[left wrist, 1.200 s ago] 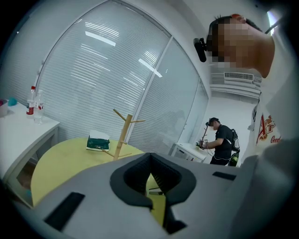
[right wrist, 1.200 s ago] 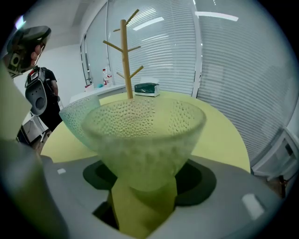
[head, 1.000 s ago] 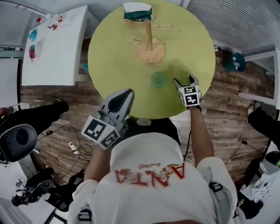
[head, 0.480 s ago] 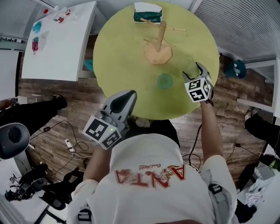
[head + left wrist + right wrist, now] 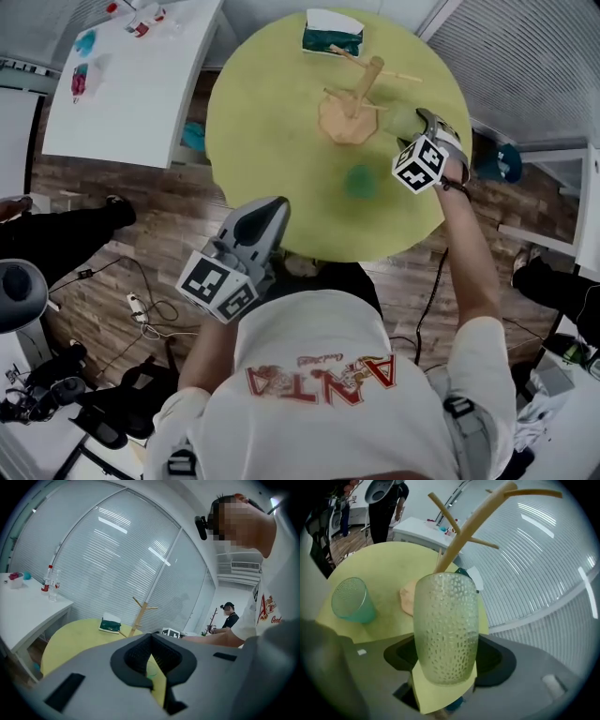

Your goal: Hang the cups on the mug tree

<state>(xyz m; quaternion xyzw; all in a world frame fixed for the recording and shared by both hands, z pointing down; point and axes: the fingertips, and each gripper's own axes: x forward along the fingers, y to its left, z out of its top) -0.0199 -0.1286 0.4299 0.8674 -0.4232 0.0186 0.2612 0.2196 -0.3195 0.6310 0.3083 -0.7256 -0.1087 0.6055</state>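
Observation:
The wooden mug tree point(image 5: 362, 86) stands on its round base at the far side of the yellow-green round table point(image 5: 272, 122). My right gripper point(image 5: 412, 129) is shut on a clear dimpled cup point(image 5: 398, 120), holding it above the table just right of the tree. In the right gripper view the clear dimpled cup point(image 5: 446, 627) stands upright between the jaws, with the mug tree point(image 5: 464, 531) close behind it. A teal cup point(image 5: 361, 181) sits on the table, and in the right gripper view this teal cup point(image 5: 350, 601) is at left. My left gripper point(image 5: 267, 211) hangs shut and empty over the table's near edge.
A green-and-white tissue pack point(image 5: 331, 33) lies at the table's far edge behind the tree. A white side table point(image 5: 122, 84) with bottles stands at left. Cables lie on the wooden floor point(image 5: 141, 309). A person point(image 5: 229, 616) stands in the background.
My right gripper has carried the clear cup up from the table's right side and farther in, to beside the mug tree. The left gripper has stayed where it was.

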